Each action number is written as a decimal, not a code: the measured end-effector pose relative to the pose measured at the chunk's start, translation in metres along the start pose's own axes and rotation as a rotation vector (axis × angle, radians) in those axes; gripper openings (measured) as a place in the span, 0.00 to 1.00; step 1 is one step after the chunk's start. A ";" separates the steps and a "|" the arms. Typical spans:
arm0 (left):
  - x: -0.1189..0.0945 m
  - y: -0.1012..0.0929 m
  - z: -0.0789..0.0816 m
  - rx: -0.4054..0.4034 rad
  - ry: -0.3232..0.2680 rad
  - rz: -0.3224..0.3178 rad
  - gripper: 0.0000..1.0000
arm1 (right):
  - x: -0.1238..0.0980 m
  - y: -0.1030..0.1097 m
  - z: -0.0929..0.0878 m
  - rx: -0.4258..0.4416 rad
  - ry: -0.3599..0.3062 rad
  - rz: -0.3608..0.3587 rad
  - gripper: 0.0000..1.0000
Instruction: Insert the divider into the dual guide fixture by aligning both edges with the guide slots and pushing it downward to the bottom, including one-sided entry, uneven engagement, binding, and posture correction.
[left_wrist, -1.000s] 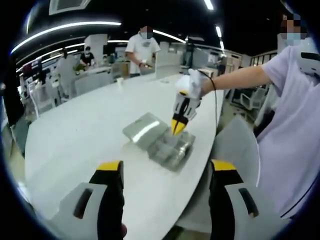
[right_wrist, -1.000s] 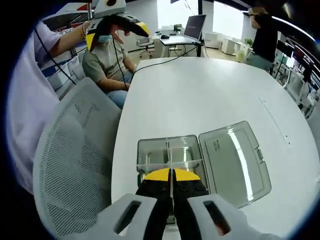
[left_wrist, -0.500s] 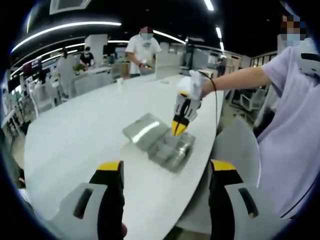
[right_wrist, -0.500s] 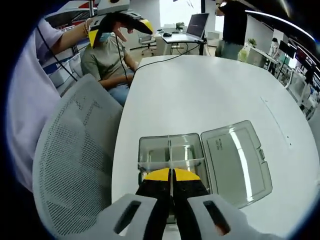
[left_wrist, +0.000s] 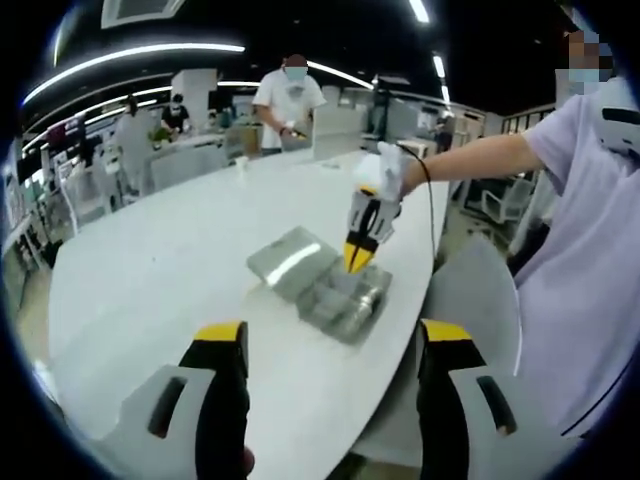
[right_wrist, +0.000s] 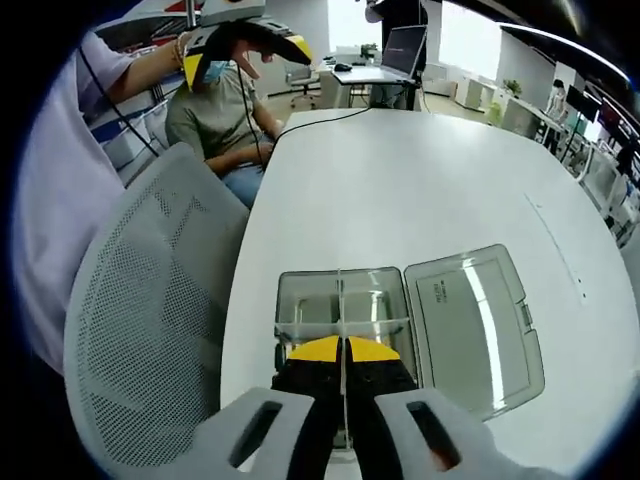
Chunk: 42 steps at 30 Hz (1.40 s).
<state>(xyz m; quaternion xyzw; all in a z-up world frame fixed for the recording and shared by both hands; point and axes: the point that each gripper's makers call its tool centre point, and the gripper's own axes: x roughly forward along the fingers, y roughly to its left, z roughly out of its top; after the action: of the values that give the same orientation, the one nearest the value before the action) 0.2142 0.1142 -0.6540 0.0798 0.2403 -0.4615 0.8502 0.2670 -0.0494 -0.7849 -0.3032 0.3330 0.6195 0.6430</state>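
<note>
Over box (right_wrist: 345, 305), right gripper (right_wrist: 343, 352) pinched.

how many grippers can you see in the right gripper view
2. The right gripper rises from the bottom, jaws closed on a thin clear divider over the open plastic box. The left gripper is held up at top left, away from the table.

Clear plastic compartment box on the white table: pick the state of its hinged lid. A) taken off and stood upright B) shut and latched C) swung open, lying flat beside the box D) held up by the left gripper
C: the hinged lid lies open and flat on the white table, joined to the clear plastic compartment box.
</note>
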 end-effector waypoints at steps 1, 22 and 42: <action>0.000 0.000 0.000 -0.001 -0.001 0.001 0.66 | 0.000 0.000 0.000 0.001 -0.003 0.001 0.00; 0.000 0.001 0.001 -0.003 -0.010 0.002 0.66 | 0.001 0.001 -0.001 -0.028 -0.023 -0.003 0.00; 0.000 0.001 0.000 -0.008 -0.010 0.003 0.65 | 0.005 0.000 -0.007 -0.015 -0.026 0.010 0.00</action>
<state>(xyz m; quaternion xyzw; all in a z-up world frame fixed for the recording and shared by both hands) 0.2156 0.1146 -0.6538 0.0746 0.2376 -0.4597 0.8525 0.2664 -0.0520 -0.7931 -0.2982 0.3214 0.6292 0.6418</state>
